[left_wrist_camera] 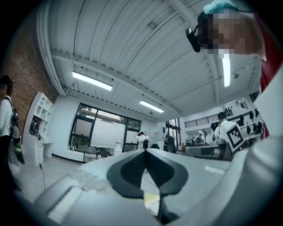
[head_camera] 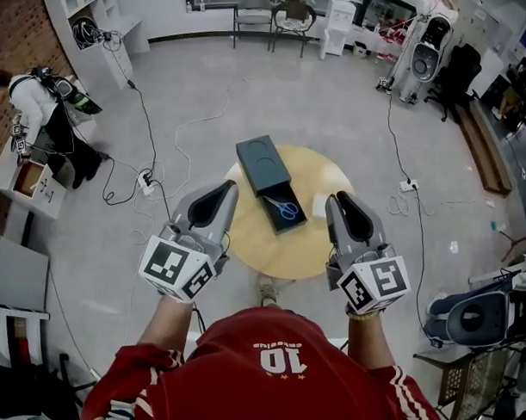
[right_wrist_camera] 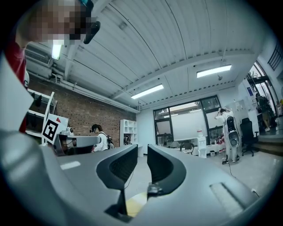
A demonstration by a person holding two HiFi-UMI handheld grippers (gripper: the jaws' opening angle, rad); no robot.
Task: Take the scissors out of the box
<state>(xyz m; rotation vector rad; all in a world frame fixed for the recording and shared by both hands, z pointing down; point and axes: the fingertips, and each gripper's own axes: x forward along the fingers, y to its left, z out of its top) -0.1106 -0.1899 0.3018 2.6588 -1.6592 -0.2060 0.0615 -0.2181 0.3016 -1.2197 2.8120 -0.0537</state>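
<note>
Approach is the step in hand, by my reading: the scissors (head_camera: 285, 207), blue-handled, lie inside the open dark box (head_camera: 272, 221) on the round wooden bench (head_camera: 279, 253), and neither claw has reached them. The left claw (head_camera: 224, 191) hovers near the bench's left edge, its jaws pressed together at the tips with nothing between them, as the left gripper view (left_wrist_camera: 144, 152) shows. The right claw (head_camera: 336, 202) hovers at the right edge with its jaws partly apart and empty, the gap plain in the right gripper view (right_wrist_camera: 142, 152). Both point about level, above the bench, not down at the box. The next move probably calls for the right claw, the nearer and already parted one, to tip downward over the box and close on the handles or blades; the left could steady the box wall. The box's shallow walls may crowd the jaws, and the scissors lie flat, so a clean pinch will need care. The lid (head_camera: 263, 164) rests just behind the box, out of the way. Cables (head_camera: 150, 128) and a power strip (head_camera: 146, 183) lie on the floor, and another person (head_camera: 38, 102) works well apart at the far left.
</note>
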